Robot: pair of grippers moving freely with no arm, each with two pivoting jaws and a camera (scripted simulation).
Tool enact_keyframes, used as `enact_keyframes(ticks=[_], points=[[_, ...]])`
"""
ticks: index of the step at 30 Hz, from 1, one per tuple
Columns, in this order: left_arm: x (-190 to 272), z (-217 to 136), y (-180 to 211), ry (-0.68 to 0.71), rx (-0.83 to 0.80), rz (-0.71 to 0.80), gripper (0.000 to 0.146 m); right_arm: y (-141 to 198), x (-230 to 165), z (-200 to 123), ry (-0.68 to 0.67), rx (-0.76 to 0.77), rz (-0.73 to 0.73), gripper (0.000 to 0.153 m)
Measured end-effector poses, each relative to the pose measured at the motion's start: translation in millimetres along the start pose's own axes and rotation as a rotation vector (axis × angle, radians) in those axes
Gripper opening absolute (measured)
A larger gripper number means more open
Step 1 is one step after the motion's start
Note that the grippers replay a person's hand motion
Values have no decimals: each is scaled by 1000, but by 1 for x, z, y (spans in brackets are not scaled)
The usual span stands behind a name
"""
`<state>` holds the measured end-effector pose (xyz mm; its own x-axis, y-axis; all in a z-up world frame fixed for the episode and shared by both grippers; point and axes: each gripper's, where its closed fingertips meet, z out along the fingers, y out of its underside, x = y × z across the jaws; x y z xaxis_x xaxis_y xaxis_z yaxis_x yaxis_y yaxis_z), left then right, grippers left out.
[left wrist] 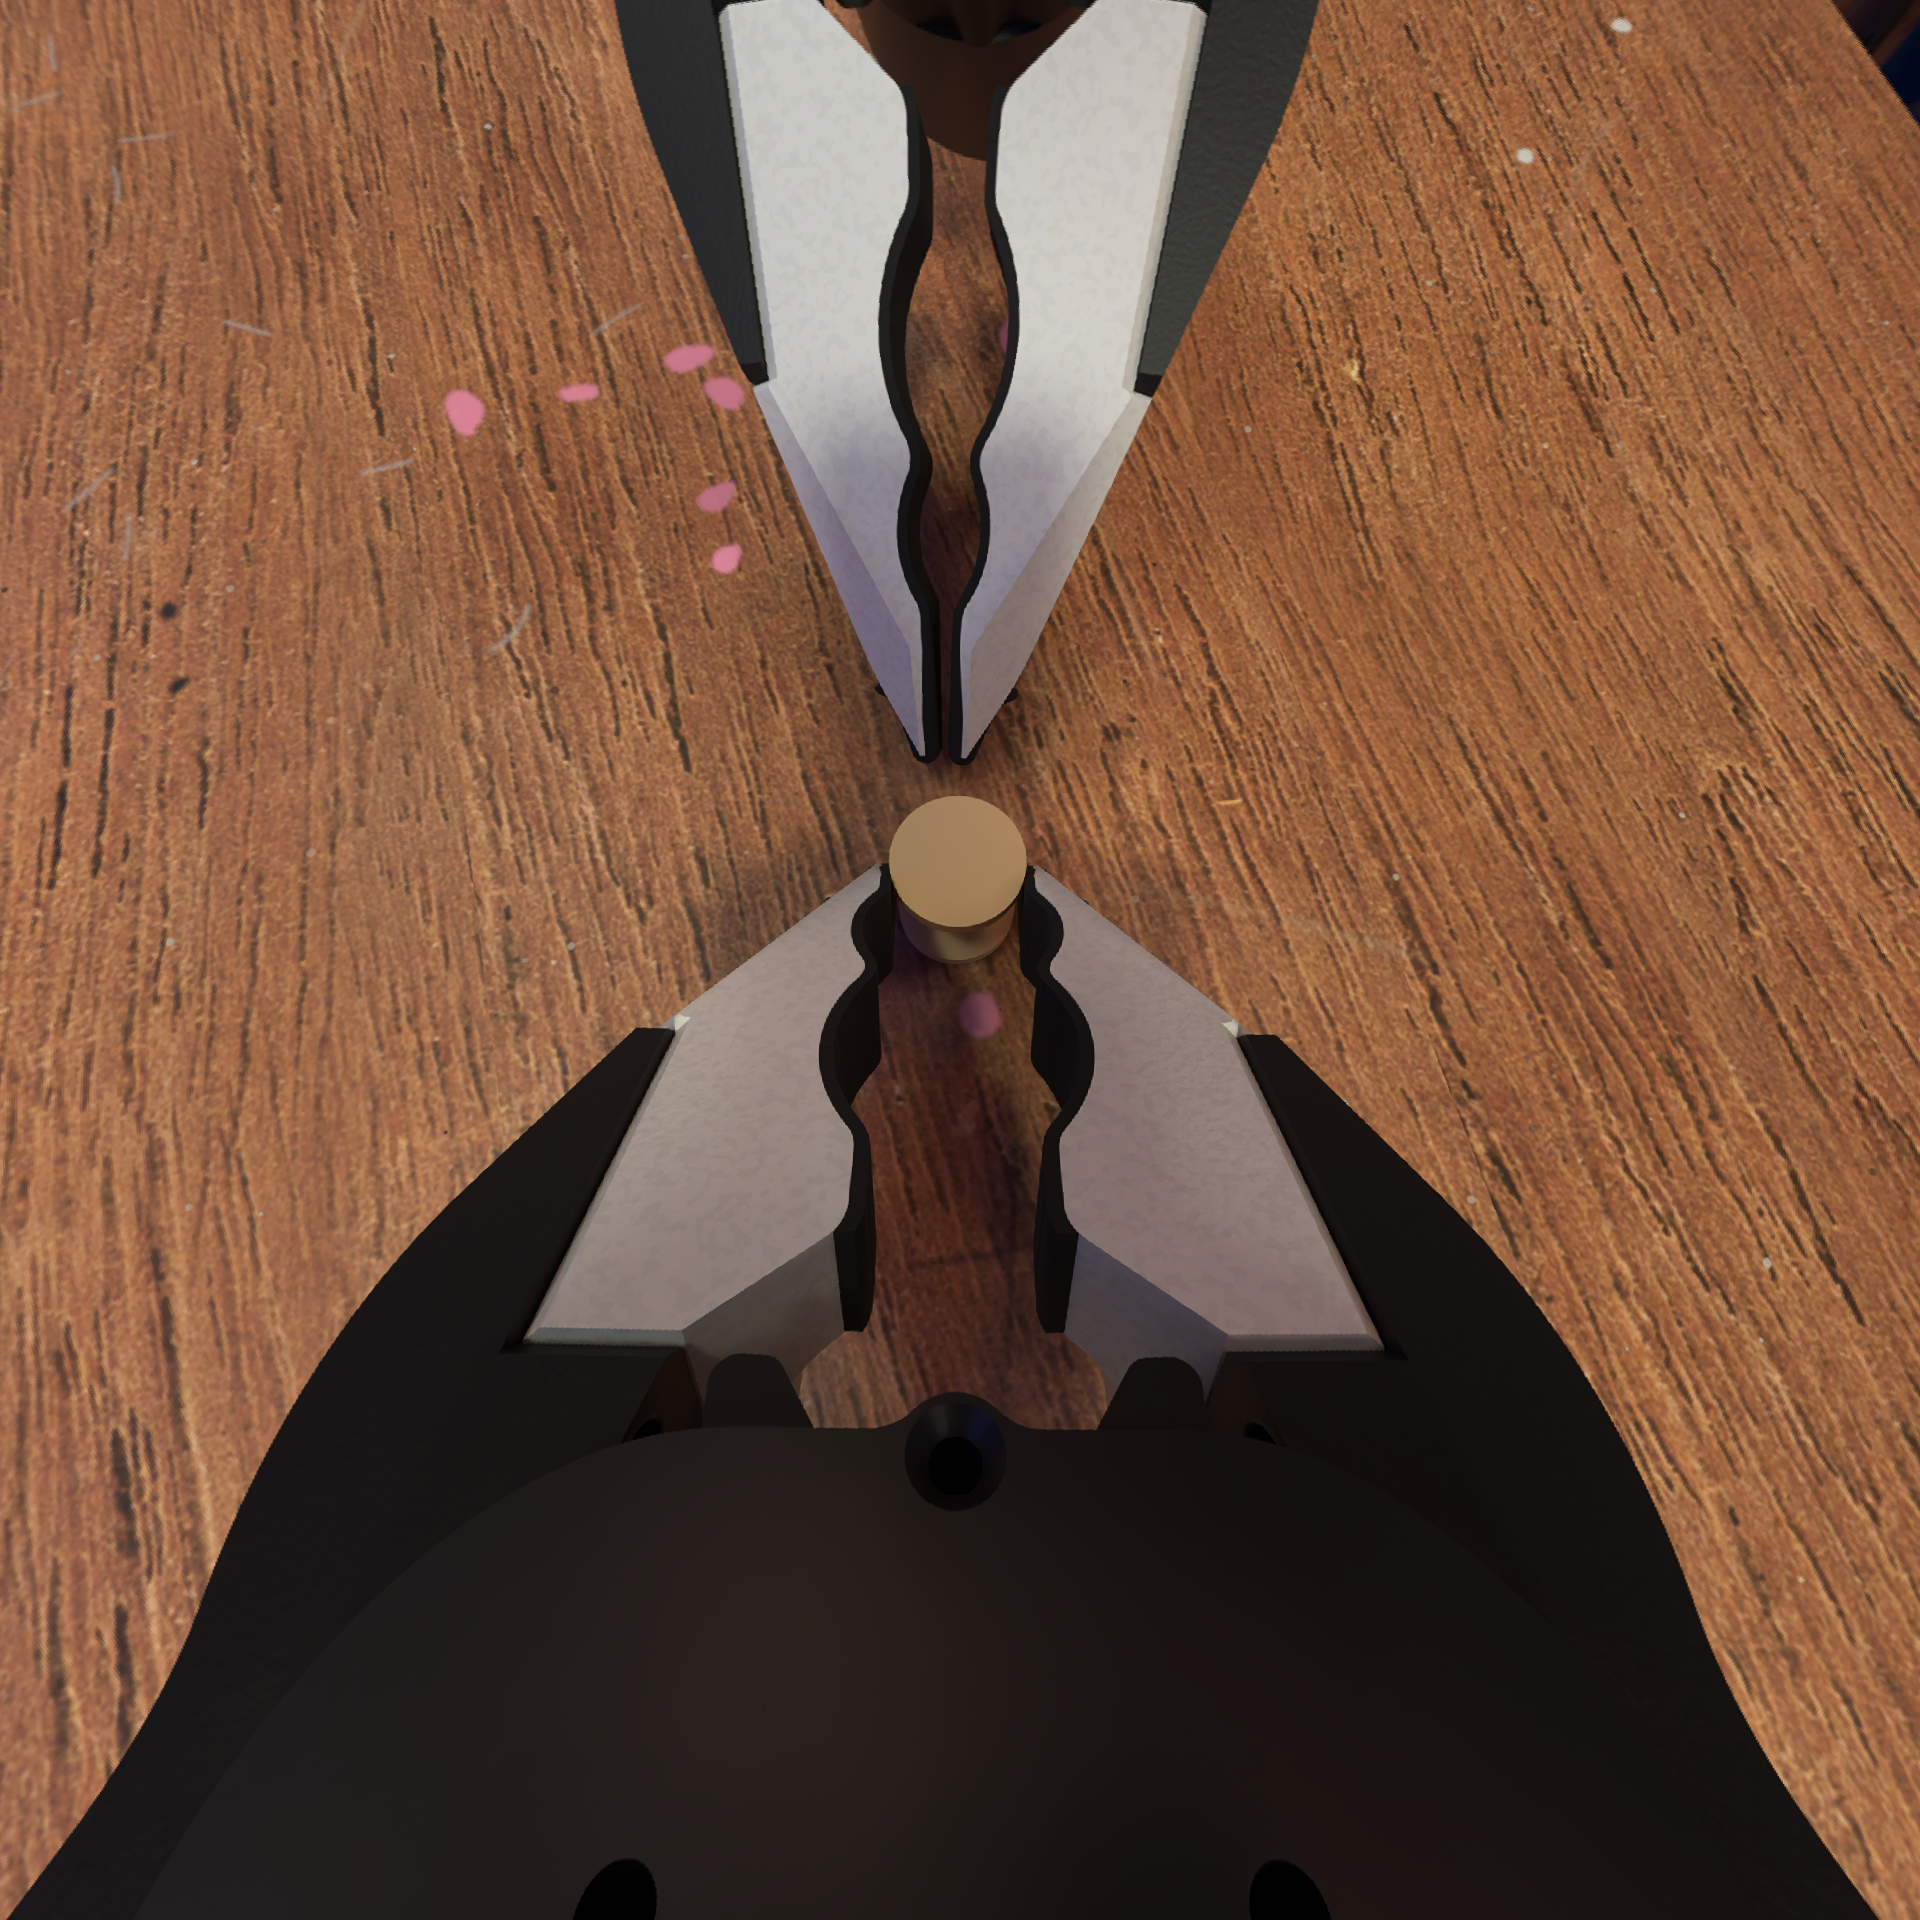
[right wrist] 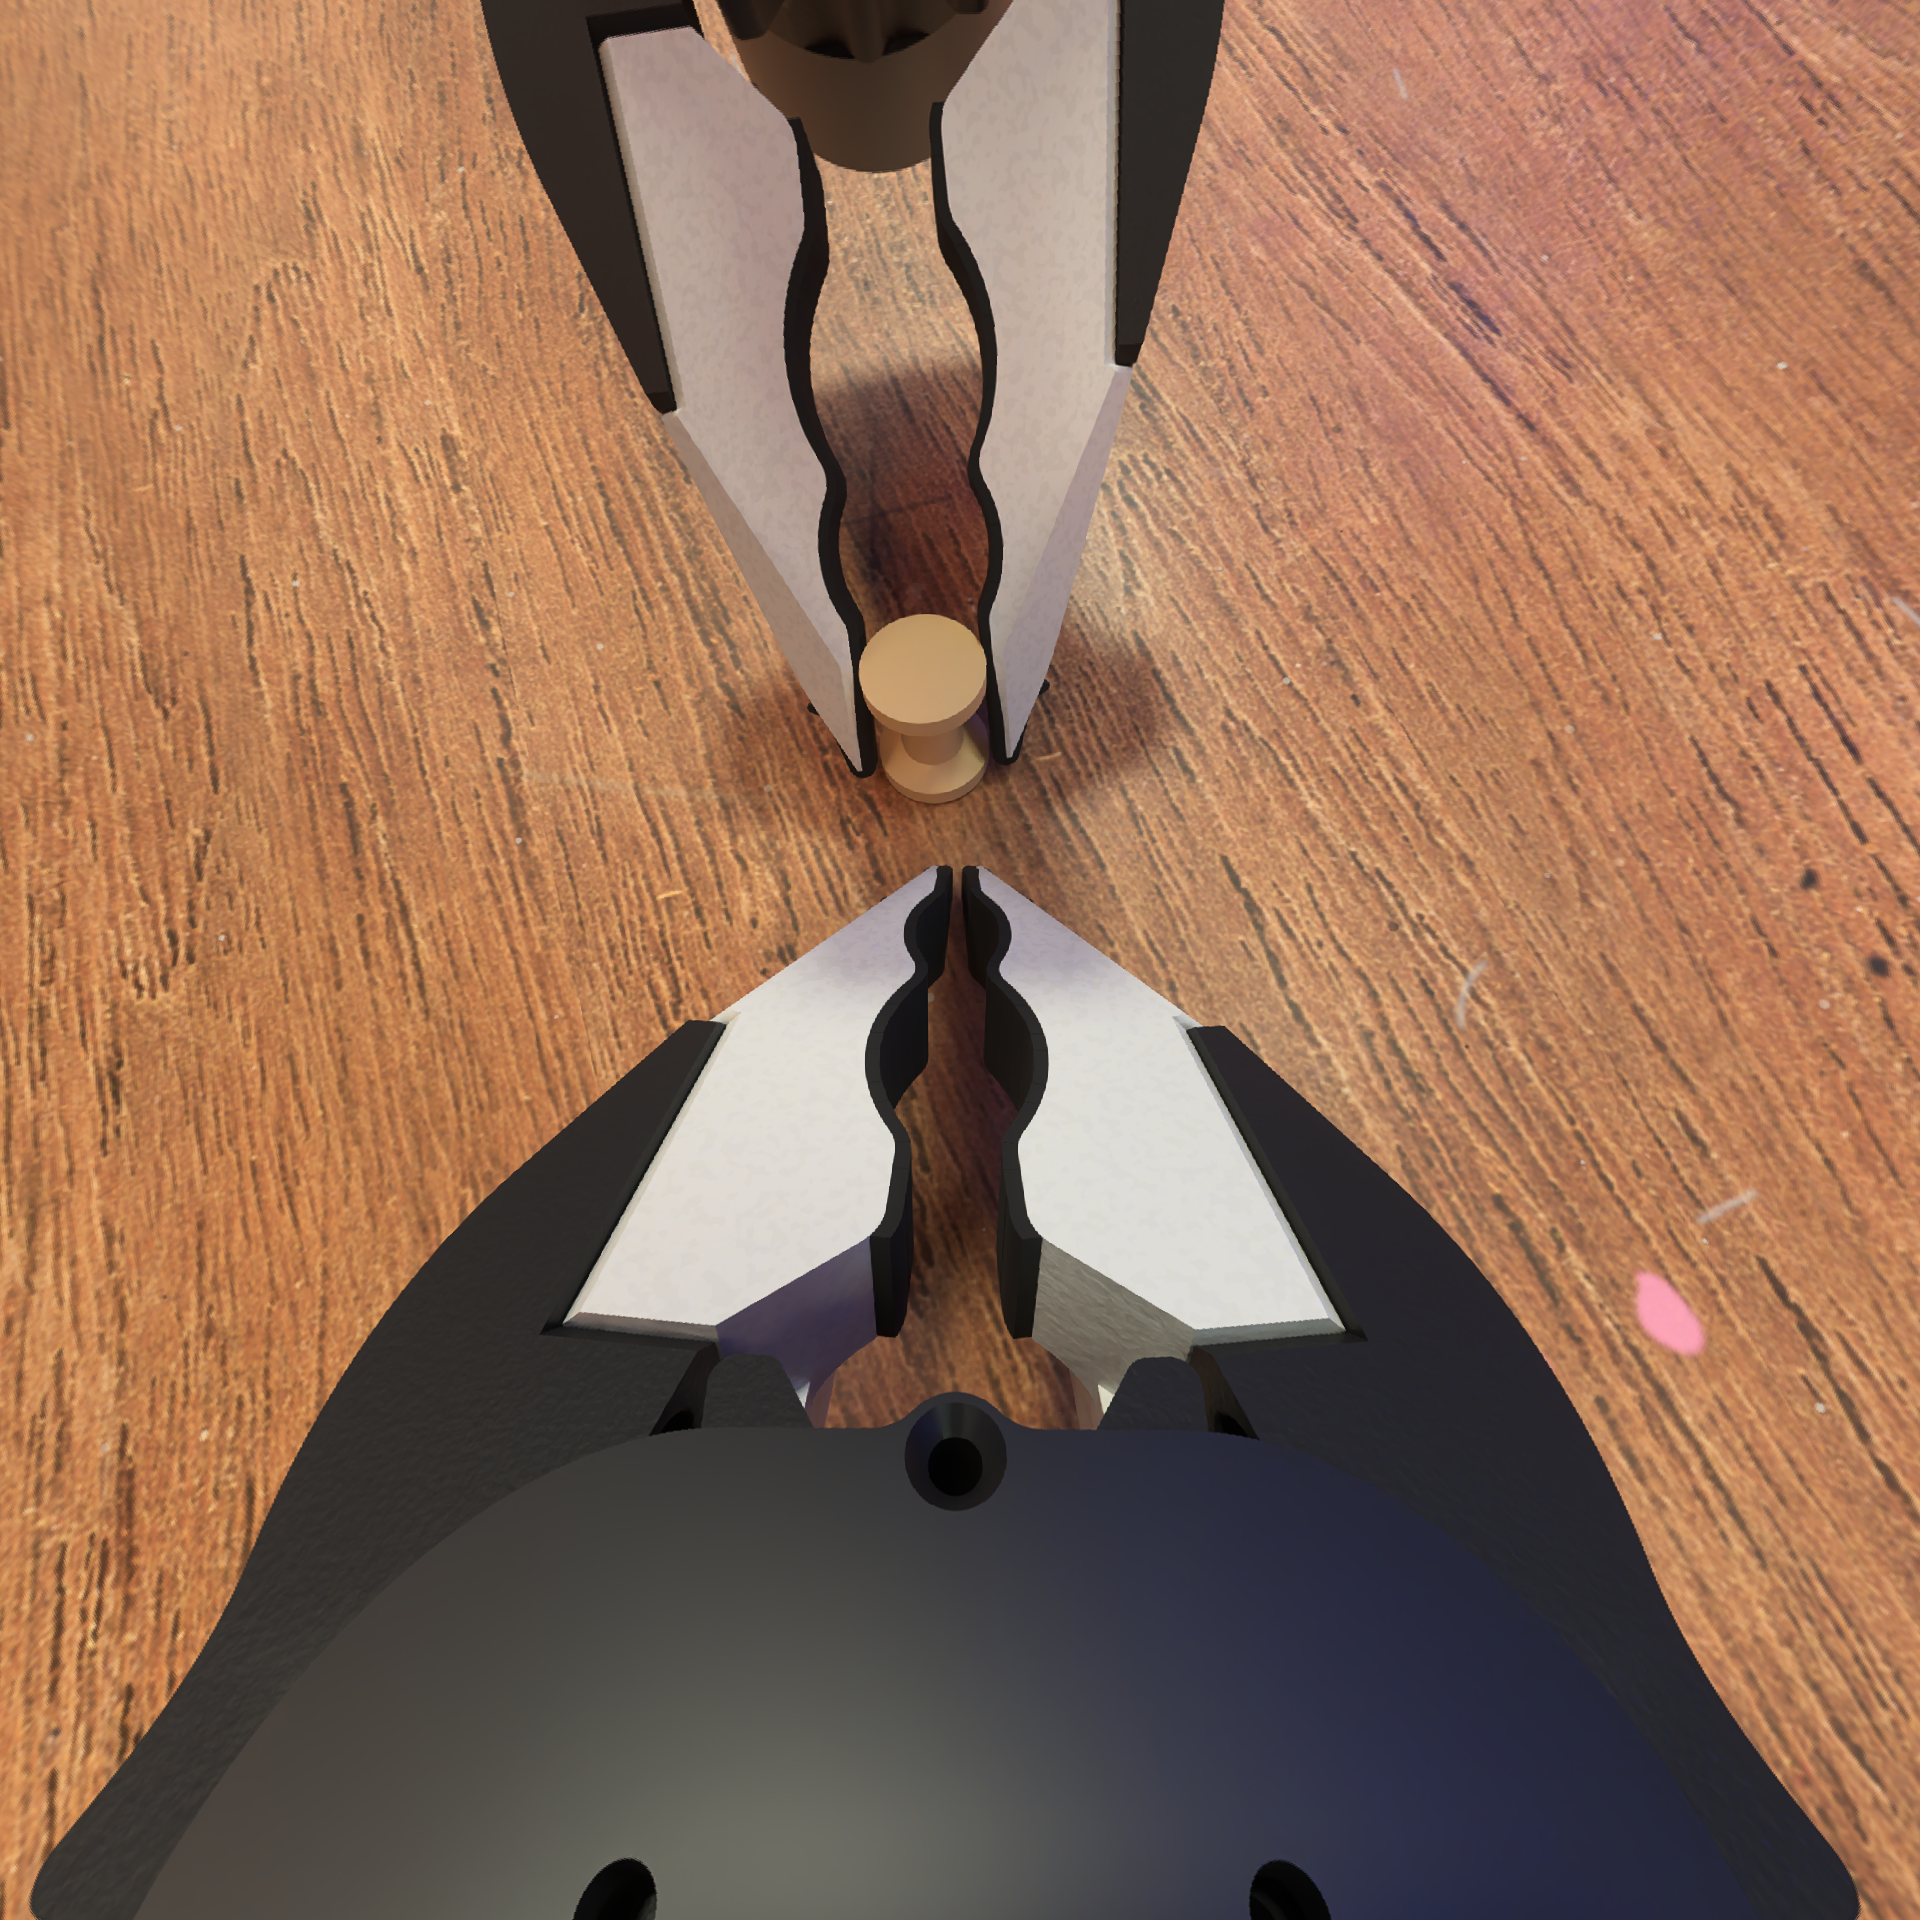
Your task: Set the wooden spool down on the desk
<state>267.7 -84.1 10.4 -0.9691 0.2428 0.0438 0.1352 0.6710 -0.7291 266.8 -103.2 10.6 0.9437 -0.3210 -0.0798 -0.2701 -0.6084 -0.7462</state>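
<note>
Spool (left wrist: 957, 868) is upright between the tips of my left gripper (left wrist: 957, 894); long axis vertical, flat top flange facing up, narrow waist and bottom flange below it. In the right wrist view the bottom flange of the spool (right wrist: 923, 707) looks seated on the desk (right wrist: 312, 727), or so close to it that I cannot see a gap.

My left fingers (left wrist: 748, 1122) flank the top flange on either side. Whether they press on it or have just let go, I cannot tell: the pads sit right at its edges with no clear daylight.

My right gripper (right wrist: 956, 878) is just beside the spool on the side away from my left one, tips pointing at it, not touching. Its fingers (right wrist: 790, 1132) are drawn nearly together, a thin slit between the tips, nothing held.

A few pink spots (left wrist: 717, 395) on the desk near the spool, beside my right fingers.

Judgement: the set-down is nearly complete. Spool stands on the wood. Left to do: spread my left fingers and back straight off without clipping the flange, as it could tip.
</note>
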Motion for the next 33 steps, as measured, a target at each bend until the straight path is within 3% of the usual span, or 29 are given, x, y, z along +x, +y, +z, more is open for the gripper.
enact_keyframes(ticks=[11,18,22,25,29,33], points=[[0,-1,1,22,-5,-2,23,-2,0,2,-43,-3,-1,2],[-3,-3,1,63,0,-24,23,-8,14,-10,127,81,-6,12],[-25,-10,8,-56,-51,1,23,-16,32,-24,239,173,31,14],[-36,-14,11,-88,-47,-7,23,-15,38,-23,238,168,83,15],[-36,-14,12,-110,-46,-11,23,-15,38,-22,218,167,95,14],[-36,-14,12,-108,-50,-60,23,-16,43,-21,290,155,47,1]])
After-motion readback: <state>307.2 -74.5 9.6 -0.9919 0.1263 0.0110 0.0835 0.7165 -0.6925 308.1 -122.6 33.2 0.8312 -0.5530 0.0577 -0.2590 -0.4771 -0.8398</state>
